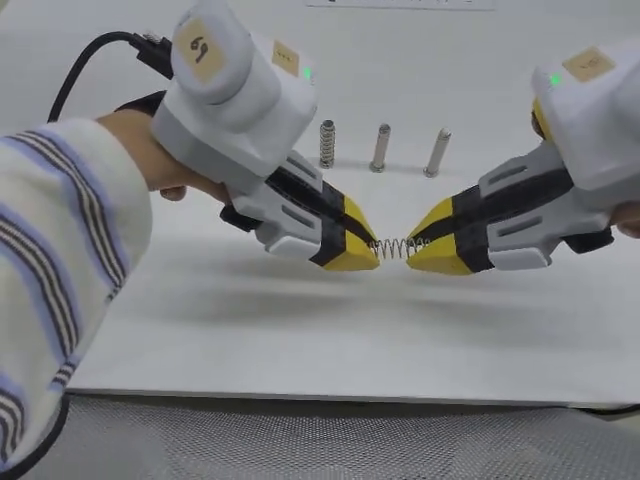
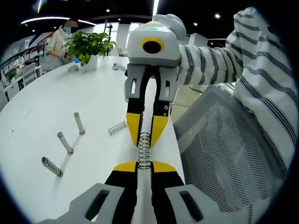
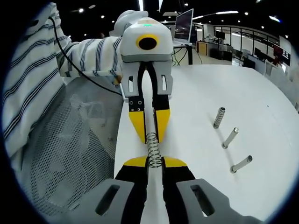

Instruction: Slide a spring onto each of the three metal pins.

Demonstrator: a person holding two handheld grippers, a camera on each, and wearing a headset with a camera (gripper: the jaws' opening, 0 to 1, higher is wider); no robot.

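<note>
While on spring (image 1: 398, 247), left tool (image 1: 368, 258) label (image 1: 203, 50): "69".

Left gripper (image 1: 366, 256) and right gripper (image 1: 420, 252) held low, tip to tip, jaws of each closed on opposite ends of one horizontal spring (image 1: 396, 246).
</note>
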